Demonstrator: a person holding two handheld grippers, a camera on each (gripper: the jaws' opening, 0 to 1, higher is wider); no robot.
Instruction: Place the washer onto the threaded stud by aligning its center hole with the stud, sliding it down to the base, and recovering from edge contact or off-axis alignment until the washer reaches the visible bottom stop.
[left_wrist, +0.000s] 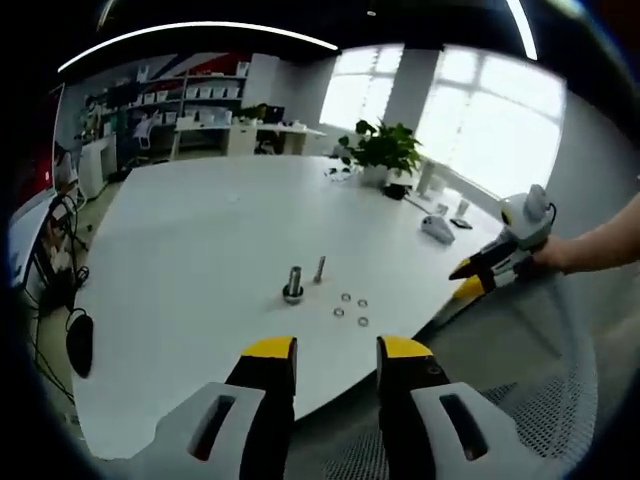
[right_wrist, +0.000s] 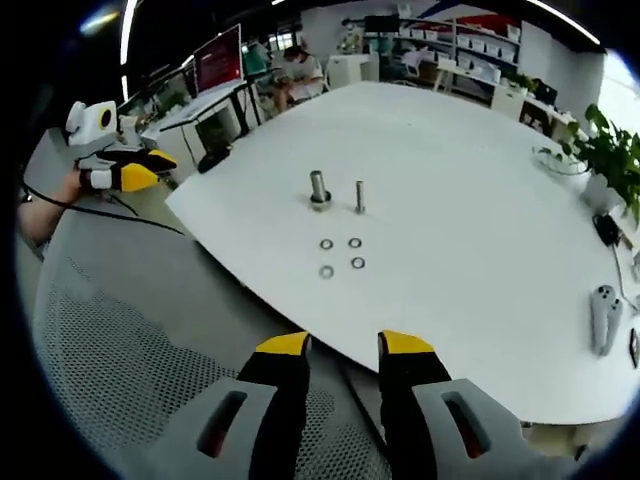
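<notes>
Hovering left gripper (left_wrist: 336, 352) and right gripper (right_wrist: 344, 348), jaws apart, empty, washers (right_wrist: 341, 256) beside threaded stud (right_wrist: 359, 196), plant (left_wrist: 381, 150) behind.

Left gripper (left_wrist: 336, 352) points forward, its yellow-tipped jaws parted with nothing between them. Right gripper (right_wrist: 345, 348) is likewise parted and holding nothing. A bare forearm (left_wrist: 600, 248) extends behind the right gripper.

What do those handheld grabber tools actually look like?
Each gripper, left and right, has two black jaws tipped in yellow, rising from pale grey housings with slotted openings. Seen from the other's camera, each carries a white box on top.
</notes>
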